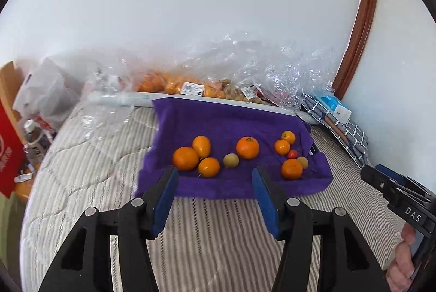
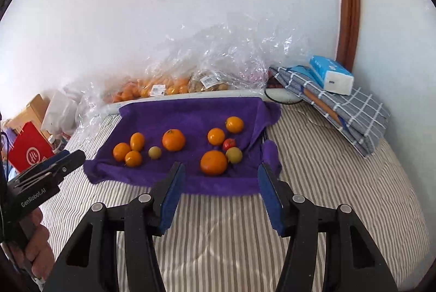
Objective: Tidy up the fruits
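I am holding the left gripper with its blue-padded jaws spread wide and nothing between them, hovering over the striped mattress just short of the near edge of the purple towel. I am holding the right gripper the same way: jaws wide apart, gripping nothing, aimed at the towel's near edge.

The fruits are all lying on the towel. At near right, a large orange is touching a small yellow-green fruit, with a small red fruit just behind them. Farther right, two smaller oranges are sitting close together. Near the centre, a single big orange is standing apart, with a second yellow-green fruit to its left. At left, three oranges are clustered, touching.

Beyond the towel, clear plastic bags of fruit are resting against the wall. At far right, a tissue pack is lying on a folded checked cloth.
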Tool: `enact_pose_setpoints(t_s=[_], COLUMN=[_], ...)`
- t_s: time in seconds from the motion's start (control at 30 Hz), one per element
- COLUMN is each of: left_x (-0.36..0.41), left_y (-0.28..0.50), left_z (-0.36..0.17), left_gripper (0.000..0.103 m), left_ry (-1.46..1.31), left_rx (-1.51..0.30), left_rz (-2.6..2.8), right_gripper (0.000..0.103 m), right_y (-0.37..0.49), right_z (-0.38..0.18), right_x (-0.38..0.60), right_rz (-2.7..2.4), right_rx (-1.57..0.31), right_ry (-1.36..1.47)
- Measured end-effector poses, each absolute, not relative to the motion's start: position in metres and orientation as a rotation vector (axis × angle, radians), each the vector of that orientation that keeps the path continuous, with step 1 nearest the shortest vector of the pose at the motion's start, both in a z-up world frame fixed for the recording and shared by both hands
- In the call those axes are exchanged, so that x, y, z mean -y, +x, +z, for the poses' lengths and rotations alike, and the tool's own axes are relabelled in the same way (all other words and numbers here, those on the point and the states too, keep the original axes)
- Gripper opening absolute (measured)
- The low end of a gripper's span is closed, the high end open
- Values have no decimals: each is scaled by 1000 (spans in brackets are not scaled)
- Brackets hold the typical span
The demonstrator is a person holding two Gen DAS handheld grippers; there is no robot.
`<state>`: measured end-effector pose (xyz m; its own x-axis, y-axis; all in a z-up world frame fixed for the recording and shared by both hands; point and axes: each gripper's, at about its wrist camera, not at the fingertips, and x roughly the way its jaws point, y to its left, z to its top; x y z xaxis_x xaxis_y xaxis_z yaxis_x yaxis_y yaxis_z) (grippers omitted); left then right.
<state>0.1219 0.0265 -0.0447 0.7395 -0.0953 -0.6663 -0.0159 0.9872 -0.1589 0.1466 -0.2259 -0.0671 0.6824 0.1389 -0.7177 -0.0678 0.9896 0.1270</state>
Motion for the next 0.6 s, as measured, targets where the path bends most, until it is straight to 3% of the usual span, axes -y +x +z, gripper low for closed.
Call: enact_pose_setpoints(t_s=[0.07, 0.13, 0.33, 0.6], left_x=[-31, -33, -28, -6], left_y=[103, 85, 42, 5], left_z=[-35, -27, -5, 11], left_gripper=[56, 67, 82, 89], left_ry=[-148, -141, -125, -17], left_rx=[-726, -710, -660, -611], left_rz=[-33, -16, -17, 13], right_gripper=[58, 74, 92, 97], right_y=[127, 110, 57, 16], right_z=[-58, -49, -28, -16], right_x=[225, 223, 227, 233], right_rz=[99, 88, 78, 58], right_rx=[-796, -789, -724, -720], right_ry=[88, 75, 75, 67])
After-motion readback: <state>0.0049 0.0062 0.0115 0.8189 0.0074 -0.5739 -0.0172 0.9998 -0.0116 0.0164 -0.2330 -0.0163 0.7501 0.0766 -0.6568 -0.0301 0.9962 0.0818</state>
